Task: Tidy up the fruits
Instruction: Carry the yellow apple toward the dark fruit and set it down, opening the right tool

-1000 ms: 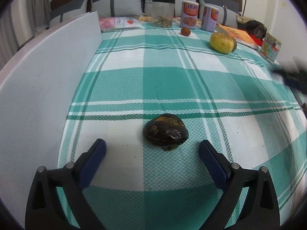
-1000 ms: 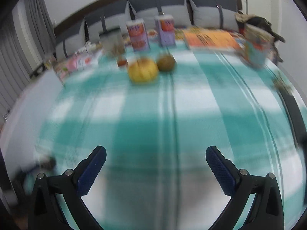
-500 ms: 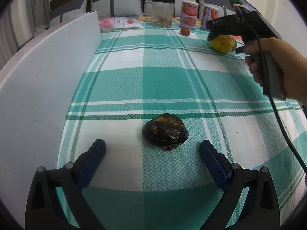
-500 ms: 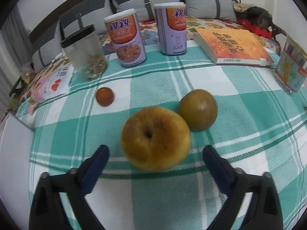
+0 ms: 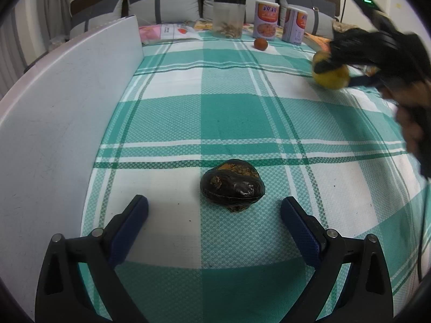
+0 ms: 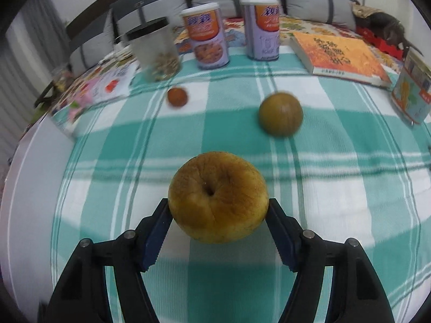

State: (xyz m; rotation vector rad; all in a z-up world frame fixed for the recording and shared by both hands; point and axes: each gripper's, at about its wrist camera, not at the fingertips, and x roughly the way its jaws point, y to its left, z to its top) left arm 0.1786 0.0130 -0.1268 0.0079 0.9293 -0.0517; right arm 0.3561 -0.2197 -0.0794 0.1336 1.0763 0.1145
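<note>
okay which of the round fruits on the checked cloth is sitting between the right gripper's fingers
The big yellow-brown apple-like fruit, between the right gripper as its jaws are closing. The greenish-brown fruit and small orange-red fruit lie farther back, untouched.

Two lavender and orange cans [image 6: 206, 36] stand near the far edge of the checked tablecloth [image 6: 336, 177]; the right one [image 6: 262, 28] carries large Chinese characters reading 親親. The orange book cover [image 6: 339, 51] at the far right corner bears print too blurred to read.

Home living room: grey sofa cushions [image 5: 161, 5], checked tablecloth [image 5: 229, 113], food tins [image 6: 207, 43], book [image 6: 339, 53].
</note>
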